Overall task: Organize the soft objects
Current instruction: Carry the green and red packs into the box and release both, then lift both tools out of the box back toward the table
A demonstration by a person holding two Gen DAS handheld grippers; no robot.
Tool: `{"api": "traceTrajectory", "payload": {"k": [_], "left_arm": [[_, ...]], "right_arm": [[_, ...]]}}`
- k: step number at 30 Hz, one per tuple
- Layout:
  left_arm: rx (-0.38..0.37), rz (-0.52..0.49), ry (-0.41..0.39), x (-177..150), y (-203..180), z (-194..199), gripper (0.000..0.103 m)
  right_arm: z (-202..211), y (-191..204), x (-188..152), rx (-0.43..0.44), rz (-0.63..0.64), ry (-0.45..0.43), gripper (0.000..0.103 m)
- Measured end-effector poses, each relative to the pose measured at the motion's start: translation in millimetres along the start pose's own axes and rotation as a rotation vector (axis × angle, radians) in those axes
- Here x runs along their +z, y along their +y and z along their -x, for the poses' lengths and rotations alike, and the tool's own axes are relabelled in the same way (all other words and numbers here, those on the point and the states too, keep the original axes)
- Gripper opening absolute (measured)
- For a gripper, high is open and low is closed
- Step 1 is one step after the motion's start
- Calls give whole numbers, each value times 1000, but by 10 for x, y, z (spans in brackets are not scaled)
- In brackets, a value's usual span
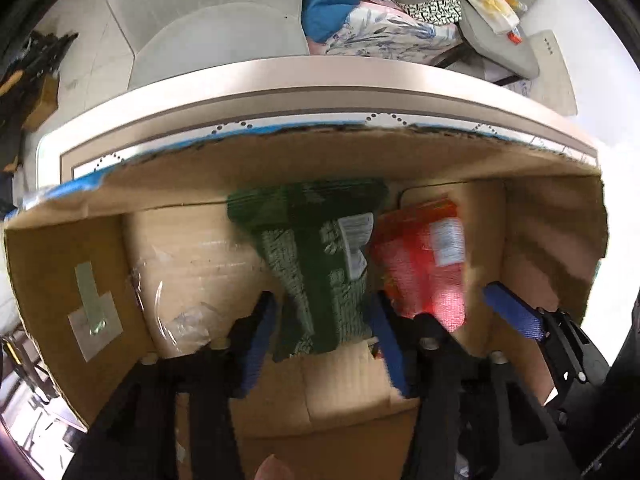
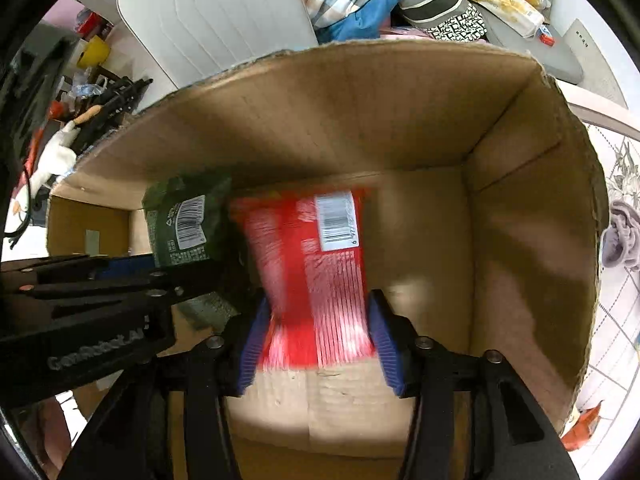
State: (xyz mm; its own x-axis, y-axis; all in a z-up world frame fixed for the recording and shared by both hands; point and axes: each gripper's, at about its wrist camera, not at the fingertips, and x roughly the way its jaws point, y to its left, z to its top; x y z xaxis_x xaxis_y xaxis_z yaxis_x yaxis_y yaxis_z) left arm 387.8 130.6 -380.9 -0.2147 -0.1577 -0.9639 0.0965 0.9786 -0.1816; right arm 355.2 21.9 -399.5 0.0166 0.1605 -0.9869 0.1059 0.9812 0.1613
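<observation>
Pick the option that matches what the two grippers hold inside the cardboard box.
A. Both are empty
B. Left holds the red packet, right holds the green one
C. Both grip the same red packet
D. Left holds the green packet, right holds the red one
D: the left gripper is closed on the green packet, and the right gripper clamps the red packet, both inside the cardboard box.

You've got the green packet (image 1: 320,264) hanging down inside the cardboard box (image 1: 60,272), crinkled, white barcode label showing, its lower end pinched between blue pads. Just beside it toward the box's right wall, the red packet (image 2: 316,276) hangs the same way, barcode label near its top, squeezed narrow at its lower part, blurred.
</observation>
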Motion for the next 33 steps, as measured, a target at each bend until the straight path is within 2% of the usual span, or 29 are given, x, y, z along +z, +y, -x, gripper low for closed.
{"api": "traceTrajectory", "payload": {"k": [1,2,6,8,13,17,24,28,33], "left_arm": [[4,3,-13,-28,33,34,65],[12,3,-37,-69,46,94,75],[25,5,-93,-236,105,274,91],[33,12,-127,-363,129,388,101],[106,32,-228,-784,206,566,102],[105,58,-264,-1050,248,616,102],[150,76,-372,-1520,204,919,102],[173,65,-416,-1825,119,1065,102],[155,51,-456,-2233,55,1291,102]], "right_arm": [[18,1,-5,-1,5,-4,78],[53,10,-16,-15,16,-12,78],[187,12,-92,-28,22,-22,78],[275,12,-146,-41,23,-26,83],[439,82,-322,-107,54,-49,103],[566,96,-520,-142,85,-55,103],[947,108,-943,-166,103,-126,103],[1227,72,-1265,-136,84,-169,103],[1630,108,-1647,-125,106,-231,103]]}}
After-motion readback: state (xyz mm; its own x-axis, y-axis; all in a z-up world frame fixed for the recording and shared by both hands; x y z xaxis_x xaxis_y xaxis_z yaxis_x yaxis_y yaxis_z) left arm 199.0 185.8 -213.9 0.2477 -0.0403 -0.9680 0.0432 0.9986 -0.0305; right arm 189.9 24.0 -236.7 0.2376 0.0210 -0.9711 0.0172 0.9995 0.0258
